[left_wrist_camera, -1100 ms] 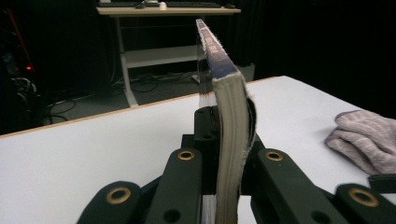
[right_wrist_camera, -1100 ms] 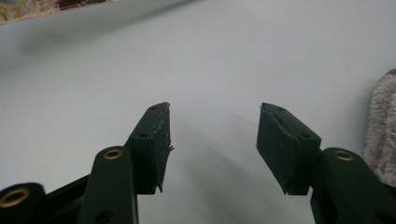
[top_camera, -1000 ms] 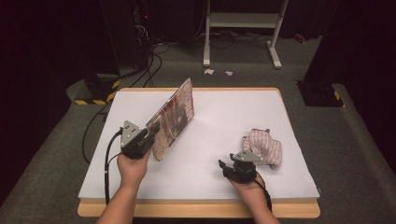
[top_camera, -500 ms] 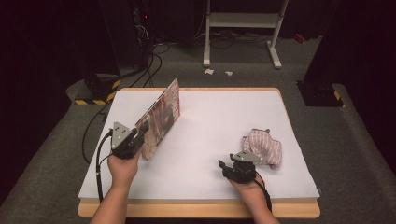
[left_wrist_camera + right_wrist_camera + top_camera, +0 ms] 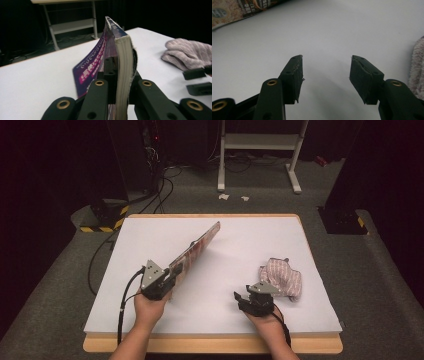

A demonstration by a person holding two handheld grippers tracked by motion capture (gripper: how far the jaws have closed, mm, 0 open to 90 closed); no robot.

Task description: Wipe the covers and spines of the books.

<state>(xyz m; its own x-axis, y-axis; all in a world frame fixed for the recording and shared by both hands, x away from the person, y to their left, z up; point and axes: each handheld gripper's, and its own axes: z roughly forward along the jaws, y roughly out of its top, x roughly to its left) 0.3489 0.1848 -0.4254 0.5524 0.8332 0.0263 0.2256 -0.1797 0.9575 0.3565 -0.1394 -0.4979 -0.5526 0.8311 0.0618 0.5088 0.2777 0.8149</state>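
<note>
The left tool (image 5: 167, 279) is clamped on the near corner of a magazine (image 5: 196, 251), which stands on edge, slanting over the left half of the desk (image 5: 225, 227); being thin, glossy and limp, it will likely bow and slip unless gripped deep by the spine. The left gripper view shows the page block (image 5: 123, 72) pinched between the jaws and the cover curling away, which the high view cannot resolve. The right tool (image 5: 250, 300) rests with jaws apart and empty beside a crumpled cloth (image 5: 282, 277), near the desk's right edge.
</note>
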